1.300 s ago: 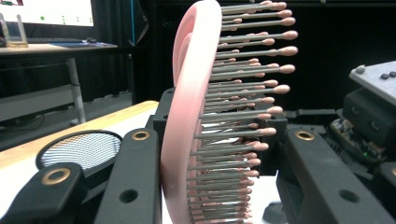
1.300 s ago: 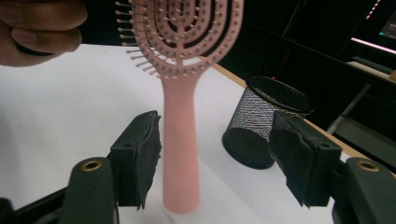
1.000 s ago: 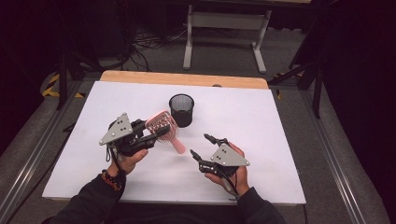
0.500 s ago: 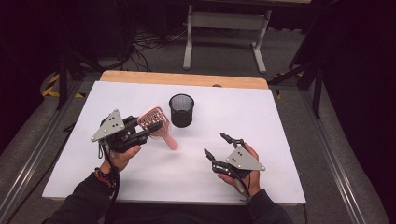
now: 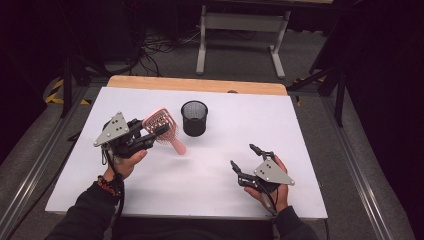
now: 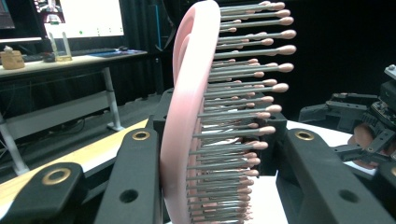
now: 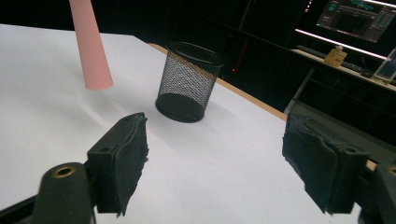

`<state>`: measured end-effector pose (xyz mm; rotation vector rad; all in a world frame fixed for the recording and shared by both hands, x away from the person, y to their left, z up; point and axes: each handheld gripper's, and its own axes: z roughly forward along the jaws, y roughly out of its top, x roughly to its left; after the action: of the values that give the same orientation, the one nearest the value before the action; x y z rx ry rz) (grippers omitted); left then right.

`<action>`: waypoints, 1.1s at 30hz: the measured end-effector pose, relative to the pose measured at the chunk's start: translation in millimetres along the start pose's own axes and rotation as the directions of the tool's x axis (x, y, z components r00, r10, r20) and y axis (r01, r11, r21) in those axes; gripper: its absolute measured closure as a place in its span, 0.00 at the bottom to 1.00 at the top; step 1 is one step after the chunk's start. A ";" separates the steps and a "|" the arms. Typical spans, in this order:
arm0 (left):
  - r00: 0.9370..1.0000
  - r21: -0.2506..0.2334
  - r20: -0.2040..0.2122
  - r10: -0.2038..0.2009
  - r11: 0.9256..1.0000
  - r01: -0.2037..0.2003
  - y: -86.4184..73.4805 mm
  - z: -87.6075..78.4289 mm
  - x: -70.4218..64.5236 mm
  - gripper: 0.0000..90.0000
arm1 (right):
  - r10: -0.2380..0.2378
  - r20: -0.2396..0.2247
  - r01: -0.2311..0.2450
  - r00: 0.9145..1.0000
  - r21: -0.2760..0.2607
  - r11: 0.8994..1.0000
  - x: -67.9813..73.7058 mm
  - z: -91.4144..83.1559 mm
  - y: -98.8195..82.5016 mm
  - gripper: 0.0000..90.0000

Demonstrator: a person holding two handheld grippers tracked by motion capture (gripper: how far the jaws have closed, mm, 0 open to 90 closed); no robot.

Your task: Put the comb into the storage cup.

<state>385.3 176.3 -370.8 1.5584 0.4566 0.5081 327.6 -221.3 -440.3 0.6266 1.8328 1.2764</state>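
Above the table's left half, the pink hairbrush (image 5: 161,126) is clamped by the left gripper (image 5: 150,136); right gripper (image 5: 244,160) fingers have just been opening, empty (likely next: handle lowered into the mesh cup (image 5: 194,118)).

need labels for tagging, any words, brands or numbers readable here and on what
No text can be read.
Pink hairbrush: no print visible.
Black mesh cup: no label.
Monitor in the right gripper view: lit lines, too small and blurred to read.
Screen in the left gripper view: blurred.
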 end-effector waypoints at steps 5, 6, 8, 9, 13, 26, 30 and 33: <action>1.000 -0.001 -0.019 0.010 1.000 -0.010 6.5 -1.3 3.8 0.70 | 0.017 0.010 -0.017 1.000 0.004 1.000 -4.1 -3.2 -4.7 0.23; 1.000 -0.004 -0.024 0.014 1.000 -0.014 8.3 -1.7 4.8 0.70 | 0.020 0.011 -0.020 1.000 0.003 1.000 -4.8 -3.7 -5.4 0.23; 1.000 -0.009 -0.026 0.014 1.000 -0.014 11.0 -2.1 7.4 0.70 | 0.021 0.022 -0.021 1.000 0.009 1.000 -5.4 -4.6 -6.4 0.23; 0.999 -0.009 -0.027 0.017 1.000 -0.017 12.1 -2.0 8.8 0.70 | 0.020 0.032 -0.021 0.999 0.016 1.000 -5.4 -4.5 -6.8 0.22; 0.999 -0.010 -0.037 0.020 1.000 -0.020 14.7 -1.7 12.2 0.70 | 0.013 0.032 -0.014 0.999 0.029 0.999 -5.5 -5.0 -8.6 0.22; 0.996 0.000 -0.062 0.072 0.997 -0.072 46.7 14.3 25.2 0.70 | 0.018 0.041 -0.019 0.999 0.038 0.999 -5.2 -4.9 -12.0 0.17; 0.995 0.001 -0.059 0.078 0.997 -0.078 54.3 20.7 26.2 0.70 | 0.020 0.039 -0.022 0.999 0.036 0.999 -5.3 -4.7 -12.0 0.16; 0.995 0.003 -0.057 0.083 0.997 -0.083 57.8 24.5 26.8 0.70 | 0.021 0.042 -0.023 0.999 0.033 0.999 -5.8 -4.9 -11.9 0.16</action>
<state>420.3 168.8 -312.7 1.5709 0.4366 0.6174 327.3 -232.7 -448.7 0.6885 1.8209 1.2402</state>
